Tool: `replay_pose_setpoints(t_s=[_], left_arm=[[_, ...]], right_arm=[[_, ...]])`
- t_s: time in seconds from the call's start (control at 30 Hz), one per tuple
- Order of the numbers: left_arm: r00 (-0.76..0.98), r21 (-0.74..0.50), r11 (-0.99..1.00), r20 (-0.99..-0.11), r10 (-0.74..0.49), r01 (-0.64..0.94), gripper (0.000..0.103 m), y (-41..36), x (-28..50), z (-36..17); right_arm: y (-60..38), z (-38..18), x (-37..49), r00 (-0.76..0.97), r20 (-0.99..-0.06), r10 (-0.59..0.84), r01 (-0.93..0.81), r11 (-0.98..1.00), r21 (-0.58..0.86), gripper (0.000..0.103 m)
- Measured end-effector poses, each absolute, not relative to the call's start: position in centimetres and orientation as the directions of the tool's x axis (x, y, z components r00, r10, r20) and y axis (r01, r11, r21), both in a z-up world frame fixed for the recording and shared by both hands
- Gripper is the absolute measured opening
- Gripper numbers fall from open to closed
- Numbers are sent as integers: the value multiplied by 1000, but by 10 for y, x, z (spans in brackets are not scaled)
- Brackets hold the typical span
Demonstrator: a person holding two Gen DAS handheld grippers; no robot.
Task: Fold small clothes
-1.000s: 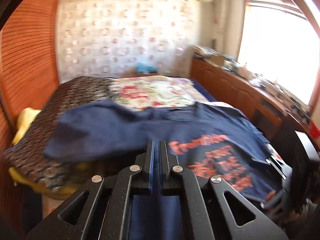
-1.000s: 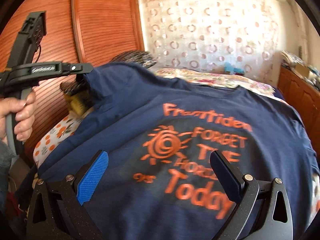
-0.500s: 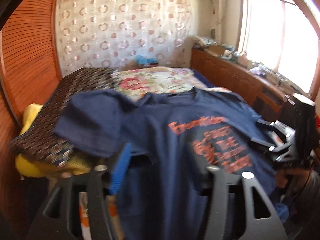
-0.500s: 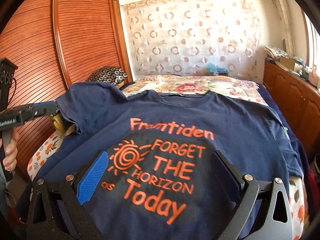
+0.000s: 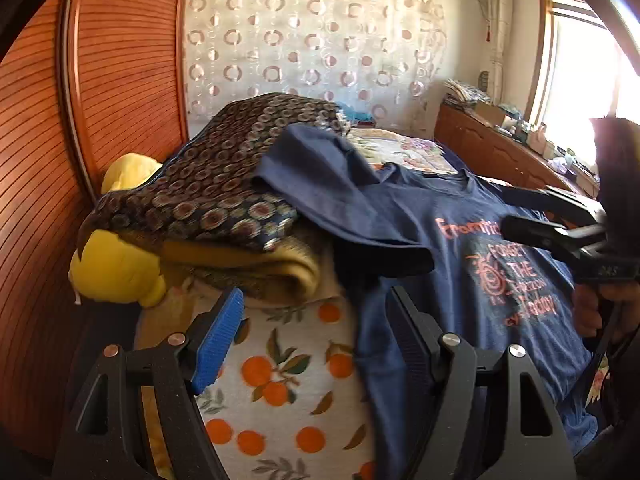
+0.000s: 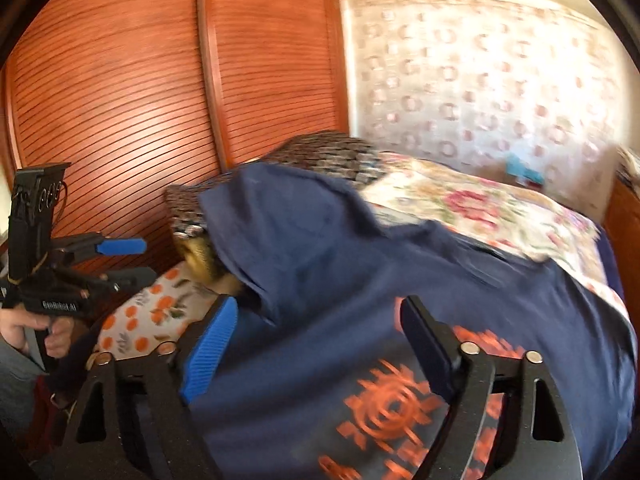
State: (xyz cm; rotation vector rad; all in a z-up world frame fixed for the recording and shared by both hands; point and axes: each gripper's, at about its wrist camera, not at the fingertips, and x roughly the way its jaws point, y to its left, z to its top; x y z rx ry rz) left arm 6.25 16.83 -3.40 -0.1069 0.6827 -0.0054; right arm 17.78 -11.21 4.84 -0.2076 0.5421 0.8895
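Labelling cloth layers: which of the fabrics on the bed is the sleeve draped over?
The dark circle-patterned cloth. The sleeve of the navy shirt overlaps its right edge; the orange-print sheet lies lower, uncovered.

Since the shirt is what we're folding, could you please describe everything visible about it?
The shirt is a navy knit T-shirt with an orange print, a sun spiral and lettering including "FORGET THE". It lies print up and mostly flat on the bed. Its one visible sleeve is draped up over the patterned pile. Neither the open left claw nor the open right claw grips it.
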Motion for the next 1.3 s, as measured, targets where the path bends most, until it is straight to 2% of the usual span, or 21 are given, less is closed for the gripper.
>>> replay_pose_setpoints(t_s=[0.17,0.33,0.47,0.57,0.6,0.63,0.7,0.9,1.0,1.03,1.17,1.3], left_arm=[[776,-126,990,-630,-29,-65,74,185,52,-44],[768,-145,985,-640,-19,-96,74,198,43,-55],[764,-154,983,-645,-20,-104,74,205,41,-60],[763,-158,982,-645,-26,-100,74,203,42,-59],[763,-158,983,-645,-28,-98,74,202,43,-59],[764,-157,983,-645,-29,-95,74,200,43,-58],[765,-155,984,-643,-33,-88,74,197,42,-57],[768,-157,986,-637,-66,-45,74,186,48,-57],[763,-152,988,-641,-87,-15,74,171,55,-58],[761,-150,989,-642,-92,-7,74,168,57,-59],[751,-140,990,-651,-110,23,74,153,67,-62],[732,-123,992,-671,-115,42,74,143,77,-68]], right_arm=[[-46,44,192,417,-583,697,-857,516,5,72],[7,30,207,417,-628,657,-878,469,-93,53],[35,19,204,424,-636,645,-893,413,-177,52],[49,18,197,492,-644,585,-865,414,-285,52],[53,14,199,513,-648,563,-853,418,-312,44],[57,10,203,529,-652,543,-843,423,-331,26],[60,12,205,542,-650,532,-833,439,-335,4],[5,43,234,525,-555,646,-812,575,-100,2],[-35,43,254,590,-542,598,-728,684,-39,2],[-46,39,261,609,-555,567,-698,716,-34,2],[-73,-2,288,531,-715,454,-659,752,-12,2],[-89,-22,293,544,-735,405,-642,765,-53,26]])
